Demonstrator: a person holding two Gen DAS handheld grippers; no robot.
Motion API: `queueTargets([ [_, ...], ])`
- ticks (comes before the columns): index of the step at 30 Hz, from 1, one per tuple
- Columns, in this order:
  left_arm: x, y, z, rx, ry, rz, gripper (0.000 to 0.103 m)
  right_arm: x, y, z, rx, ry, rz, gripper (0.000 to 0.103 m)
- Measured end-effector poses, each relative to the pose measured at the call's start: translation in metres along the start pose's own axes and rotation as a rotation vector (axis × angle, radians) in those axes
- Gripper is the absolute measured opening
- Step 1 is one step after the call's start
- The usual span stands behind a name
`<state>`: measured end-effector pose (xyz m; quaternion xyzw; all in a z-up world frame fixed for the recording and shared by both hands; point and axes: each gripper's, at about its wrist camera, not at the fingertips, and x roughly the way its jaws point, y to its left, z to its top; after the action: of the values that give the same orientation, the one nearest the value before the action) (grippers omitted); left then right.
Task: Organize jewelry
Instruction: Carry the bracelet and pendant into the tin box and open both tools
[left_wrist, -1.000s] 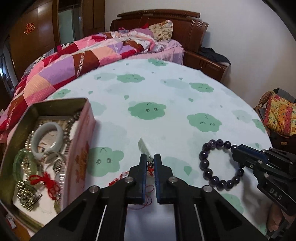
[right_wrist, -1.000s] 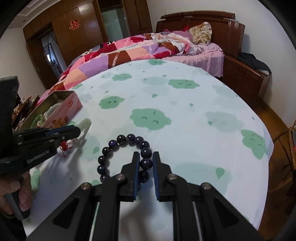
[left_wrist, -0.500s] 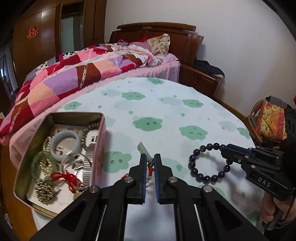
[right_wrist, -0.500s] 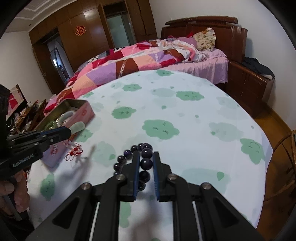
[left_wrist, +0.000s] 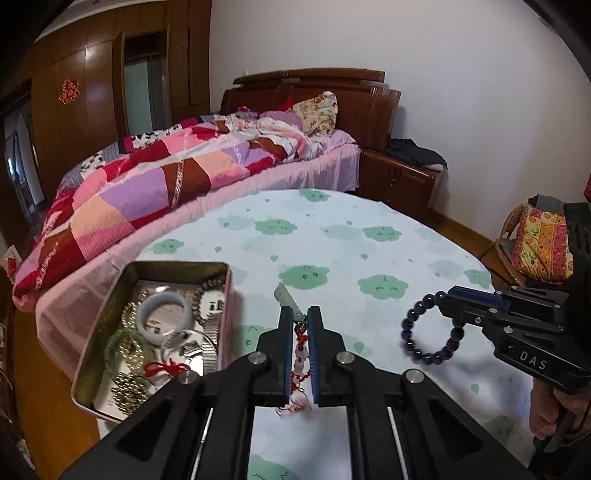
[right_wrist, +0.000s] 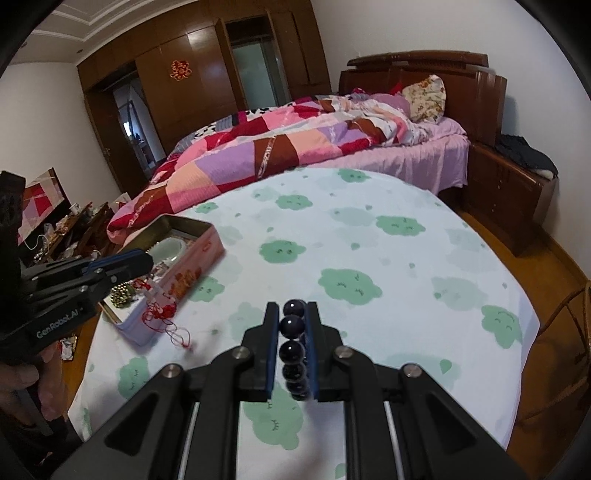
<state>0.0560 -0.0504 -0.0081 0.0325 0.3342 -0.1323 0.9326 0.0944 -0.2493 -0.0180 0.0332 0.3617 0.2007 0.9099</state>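
Fingers of the left gripper (left_wrist: 298, 317) pinch a red-corded jade pendant (left_wrist: 300, 354) lifted above the cloud-print tablecloth (left_wrist: 332, 251), beside the open tin (left_wrist: 225, 295) of jewelry. Right gripper (right_wrist: 291, 314) clamps a dark bead bracelet (right_wrist: 293, 347), also held off the cloth

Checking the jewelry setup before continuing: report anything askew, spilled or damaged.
Nothing looks spilled or damaged. The tin box sits at the table's edge, jewelry piled loosely inside. The left gripper pinches the red-cord pendant; the right gripper holds the dark bead bracelet, both lifted.
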Motion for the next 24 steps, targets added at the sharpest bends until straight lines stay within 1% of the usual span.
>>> queueTargets([
  [5, -0.010, 0.010, 0.005, -0.014, -0.027, 0.011, 0.006, -0.005, 0.009, 0.008, -0.023, -0.013, 0.008, 0.016],
  [17, -0.032, 0.042, 0.012, -0.045, -0.071, 0.042, 0.006, -0.005, 0.049, 0.037, -0.120, -0.039, 0.040, 0.016],
  [24, -0.053, 0.072, 0.025, -0.057, -0.120, 0.087, 0.006, -0.004, 0.074, 0.057, -0.168, -0.062, 0.071, 0.016],
])
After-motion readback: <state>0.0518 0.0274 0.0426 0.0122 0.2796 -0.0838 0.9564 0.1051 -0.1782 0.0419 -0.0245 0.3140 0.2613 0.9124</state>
